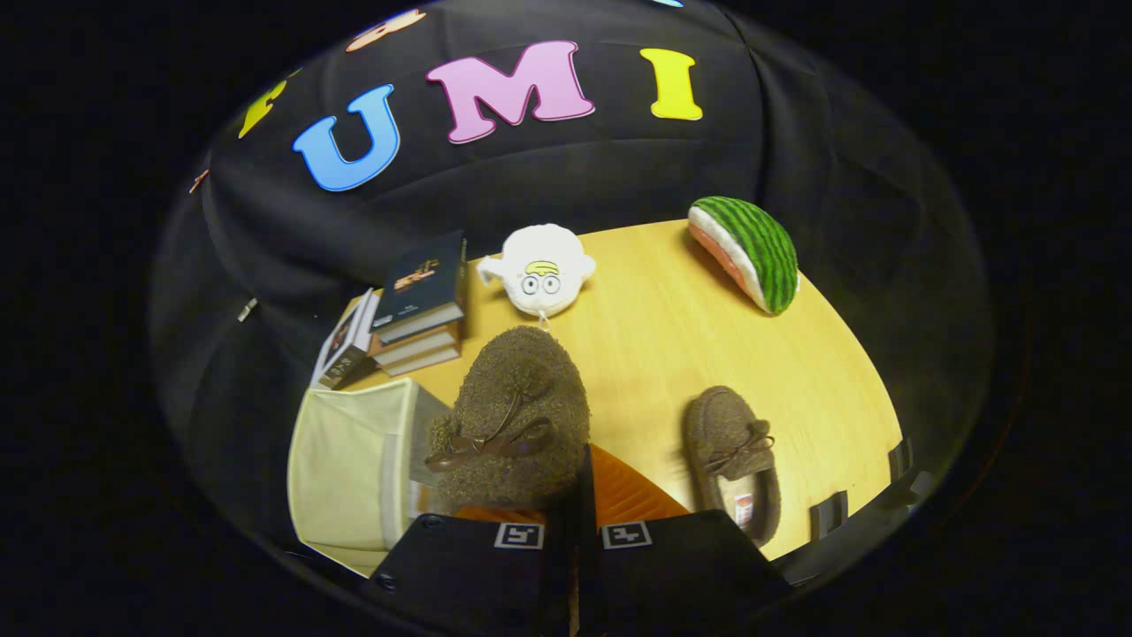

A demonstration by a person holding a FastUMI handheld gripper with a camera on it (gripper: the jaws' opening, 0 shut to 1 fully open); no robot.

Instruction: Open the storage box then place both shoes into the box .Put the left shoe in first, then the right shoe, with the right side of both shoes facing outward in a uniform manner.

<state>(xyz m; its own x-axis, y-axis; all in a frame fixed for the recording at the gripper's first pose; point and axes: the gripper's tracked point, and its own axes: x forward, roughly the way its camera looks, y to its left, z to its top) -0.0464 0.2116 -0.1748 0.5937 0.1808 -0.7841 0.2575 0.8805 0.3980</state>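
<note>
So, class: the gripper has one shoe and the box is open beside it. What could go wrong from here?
1. The gripper pinches only the edge of the held shoe, which hangs toe outward; it could slip or swing.
2. The shoe hangs close to the box wall and could catch on it.
3. Which shoe is the left one is unclear; the other shoe may belong first.

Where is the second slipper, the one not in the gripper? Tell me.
In the gripper view, the second slipper lies on the wooden table, right of the fingers, nearer than the watermelon plush.
</note>
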